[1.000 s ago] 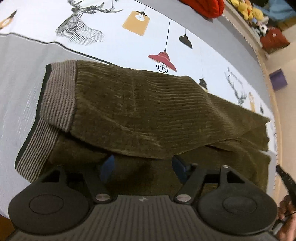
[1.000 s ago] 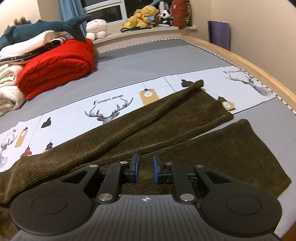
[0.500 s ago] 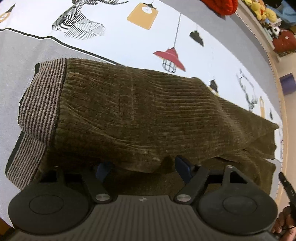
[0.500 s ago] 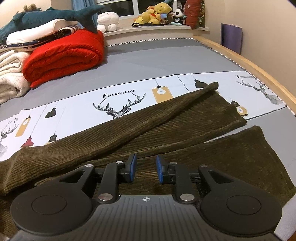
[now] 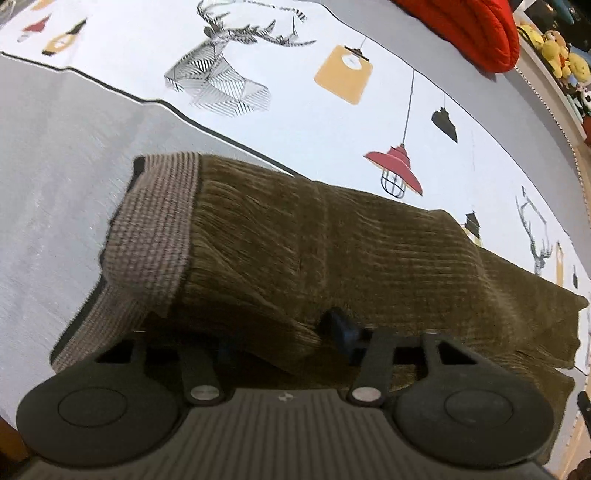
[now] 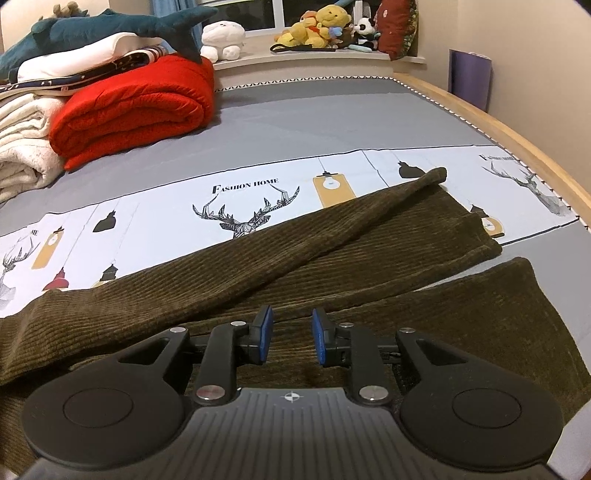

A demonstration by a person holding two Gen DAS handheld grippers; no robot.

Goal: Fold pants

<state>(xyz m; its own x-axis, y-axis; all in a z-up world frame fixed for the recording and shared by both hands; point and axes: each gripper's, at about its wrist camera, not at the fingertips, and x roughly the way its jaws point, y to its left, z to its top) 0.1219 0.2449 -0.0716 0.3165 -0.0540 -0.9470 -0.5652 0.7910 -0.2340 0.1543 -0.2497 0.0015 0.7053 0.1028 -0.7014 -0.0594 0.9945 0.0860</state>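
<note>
Olive corduroy pants (image 5: 332,251) lie on the bed, their striped waistband (image 5: 159,221) at the left of the left wrist view. The upper layer's near edge droops over my left gripper (image 5: 284,338). Its jaws are closing around that fold; one fingertip (image 5: 343,328) shows at the edge and the other is hidden under the cloth. In the right wrist view the two legs (image 6: 258,266) stretch away to the right, one lying partly across the other. My right gripper (image 6: 291,334) hovers low over the near leg, its blue pads a little apart with nothing between them.
A printed grey and white bedsheet (image 6: 295,122) covers the bed. A rolled red duvet (image 6: 136,110), white blankets (image 6: 22,147) and a shark plush (image 6: 110,26) are piled at the far left. Plush toys (image 6: 317,26) line the sill. The wooden bed rim (image 6: 517,136) curves along the right.
My left gripper has closed in on the folded edge near the waistband and its jaws have narrowed; the cloth now covers one finger. The right pads have parted slightly.
</note>
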